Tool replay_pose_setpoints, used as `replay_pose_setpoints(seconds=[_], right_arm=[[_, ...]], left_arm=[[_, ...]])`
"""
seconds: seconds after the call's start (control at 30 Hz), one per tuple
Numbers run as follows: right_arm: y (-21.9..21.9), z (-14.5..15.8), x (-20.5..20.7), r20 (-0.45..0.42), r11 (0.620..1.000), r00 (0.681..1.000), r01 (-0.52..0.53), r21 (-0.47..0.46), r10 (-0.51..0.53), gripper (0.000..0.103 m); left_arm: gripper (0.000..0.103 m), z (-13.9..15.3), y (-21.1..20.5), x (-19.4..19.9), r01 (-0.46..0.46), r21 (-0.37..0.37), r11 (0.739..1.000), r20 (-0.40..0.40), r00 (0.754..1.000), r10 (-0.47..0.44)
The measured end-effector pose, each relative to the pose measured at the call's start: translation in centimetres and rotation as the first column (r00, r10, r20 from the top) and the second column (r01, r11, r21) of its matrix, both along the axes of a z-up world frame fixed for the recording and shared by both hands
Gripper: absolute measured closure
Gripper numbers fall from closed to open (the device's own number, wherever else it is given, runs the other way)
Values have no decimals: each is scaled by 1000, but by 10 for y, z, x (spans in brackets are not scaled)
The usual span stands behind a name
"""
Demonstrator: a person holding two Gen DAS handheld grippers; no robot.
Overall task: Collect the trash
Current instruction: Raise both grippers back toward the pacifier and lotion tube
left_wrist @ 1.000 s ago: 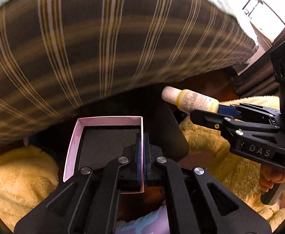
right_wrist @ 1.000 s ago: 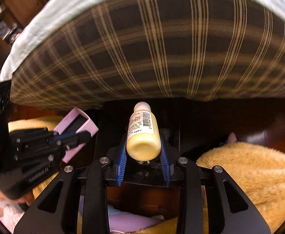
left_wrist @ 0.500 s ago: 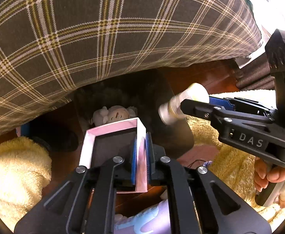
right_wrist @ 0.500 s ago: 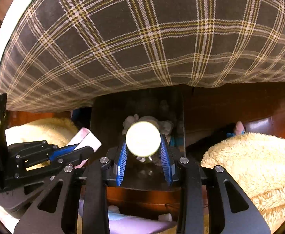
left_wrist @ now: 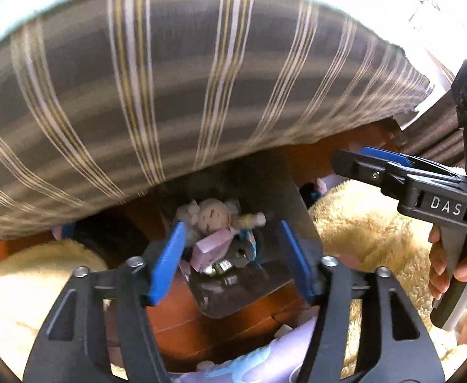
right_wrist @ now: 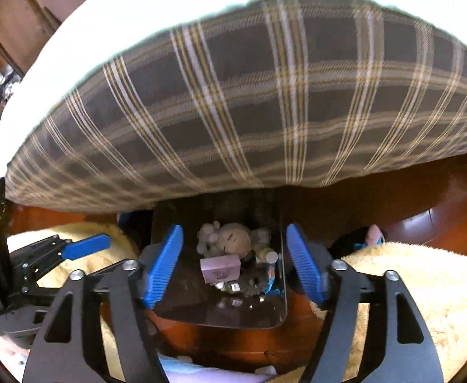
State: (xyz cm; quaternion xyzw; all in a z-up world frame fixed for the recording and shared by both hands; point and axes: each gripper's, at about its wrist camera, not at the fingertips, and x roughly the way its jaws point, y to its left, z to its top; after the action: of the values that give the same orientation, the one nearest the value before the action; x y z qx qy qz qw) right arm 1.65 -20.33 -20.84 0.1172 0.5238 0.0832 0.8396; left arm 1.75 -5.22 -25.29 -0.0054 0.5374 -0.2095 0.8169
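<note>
Both grippers were over the trash bin (right_wrist: pixel 265 316), jaws opening, nothing between the pads. Left gripper (left_wrist: pixel 233 261) and right gripper (right_wrist: pixel 235 263) each pointed down into it.

Bin was a dark, glossy-walled container on the wooden floor (right_wrist: pixel 425 204), tucked at the edge of the plaid bedding (right_wrist: pixel 265 111), between cream fluffy rugs (right_wrist: pixel 425 287).

Contents:
- pink box (right_wrist: pixel 220 269) – looked like light, crushable cardboard; best pinched on a thin wall edge
- small yellow bottle (right_wrist: pixel 267 255) – probably rigid plastic, smooth, could roll; grip across the body
- small plush doll (right_wrist: pixel 233 239) – soft, compressible
- smaller scraps, too small to identify
</note>
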Motion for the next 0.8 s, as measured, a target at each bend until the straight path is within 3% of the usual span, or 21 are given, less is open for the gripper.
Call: replay_pose_setpoints(seconds=[0.1,0.3,0.43,0.6,0.8], right_arm=[[-4,16,0,32,1000,999,13,16,-14,15],[-12,60,7,119,1000,993,10,3,-10,12],[-20,103,19,202,1000,979,16,-13,-14,6],[-23,139,44,274,999,962,15,-33,-5,4],[-22,159,91,296,998,955,12,-58,6,4]], left_arm=[[27,15,4,0,-11,1,1000,35,999,11],[18,55,10,4,-21,1,1000,109,994,20],[11,94,13,10,-26,18,1000,203,979,22],[9,134,12,23,-26,35,999,291,956,15],[8,162,15,60,-61,32,998,328,944,47]])
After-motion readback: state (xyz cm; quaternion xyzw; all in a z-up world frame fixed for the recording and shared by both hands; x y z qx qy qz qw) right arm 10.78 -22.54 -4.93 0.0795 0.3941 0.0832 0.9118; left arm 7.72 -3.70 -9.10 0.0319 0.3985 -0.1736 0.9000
